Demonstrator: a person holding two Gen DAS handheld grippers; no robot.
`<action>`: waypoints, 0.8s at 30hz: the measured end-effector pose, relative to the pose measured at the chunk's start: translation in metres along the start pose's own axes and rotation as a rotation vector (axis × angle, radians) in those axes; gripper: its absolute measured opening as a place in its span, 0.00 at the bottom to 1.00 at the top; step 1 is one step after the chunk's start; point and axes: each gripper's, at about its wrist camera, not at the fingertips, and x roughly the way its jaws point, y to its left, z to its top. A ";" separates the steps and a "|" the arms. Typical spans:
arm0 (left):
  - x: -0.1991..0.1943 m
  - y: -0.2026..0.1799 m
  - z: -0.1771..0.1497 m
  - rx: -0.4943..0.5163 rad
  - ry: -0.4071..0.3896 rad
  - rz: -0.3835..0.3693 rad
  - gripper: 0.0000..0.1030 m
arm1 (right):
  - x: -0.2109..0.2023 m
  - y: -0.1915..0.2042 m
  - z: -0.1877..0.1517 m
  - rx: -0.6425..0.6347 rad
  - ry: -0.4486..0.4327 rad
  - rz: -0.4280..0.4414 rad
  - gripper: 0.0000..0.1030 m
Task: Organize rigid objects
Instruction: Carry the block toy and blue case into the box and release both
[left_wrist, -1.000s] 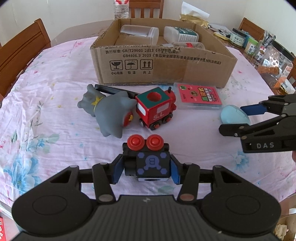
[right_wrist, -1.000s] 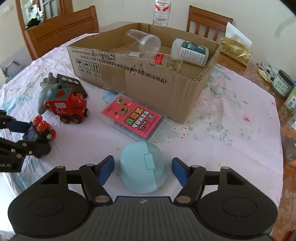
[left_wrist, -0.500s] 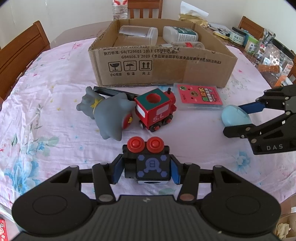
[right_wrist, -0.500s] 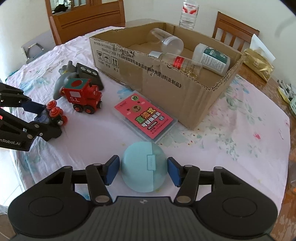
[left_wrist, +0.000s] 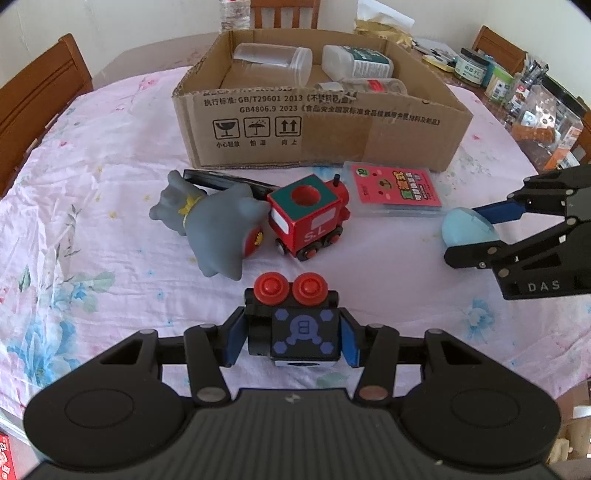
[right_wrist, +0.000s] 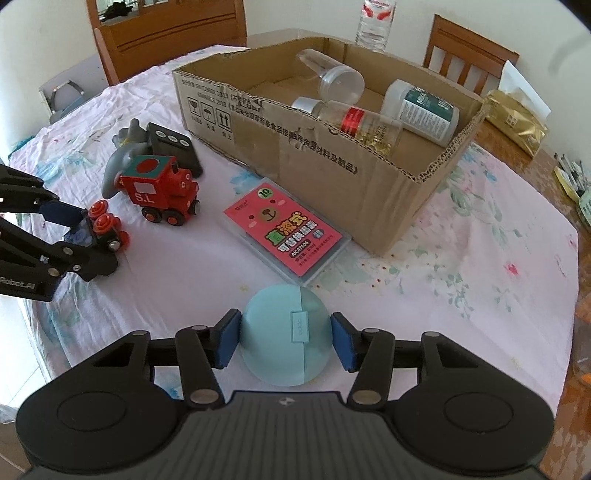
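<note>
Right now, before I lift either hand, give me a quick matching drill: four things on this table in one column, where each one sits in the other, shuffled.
Things:
1. black toy car
2. round blue case
3. red train
4. clear jar

Places:
A. lying inside the cardboard box
B. between the left gripper fingers
C. on the cloth beside the grey elephant toy
D. between the right gripper fingers

Pairs: 1-B, 2-D, 3-C, 4-A

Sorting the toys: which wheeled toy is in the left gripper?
The black block car with red wheels; the red train sits free beside the grey figure.
</note>
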 end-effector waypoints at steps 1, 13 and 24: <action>-0.002 0.000 0.000 0.009 0.002 -0.001 0.49 | -0.001 0.000 0.001 0.002 0.006 0.001 0.56; -0.050 0.002 0.025 0.151 -0.006 -0.076 0.48 | -0.038 -0.004 0.018 -0.019 -0.014 0.006 0.56; -0.072 0.005 0.098 0.227 -0.168 -0.078 0.49 | -0.078 -0.016 0.062 -0.017 -0.129 -0.015 0.56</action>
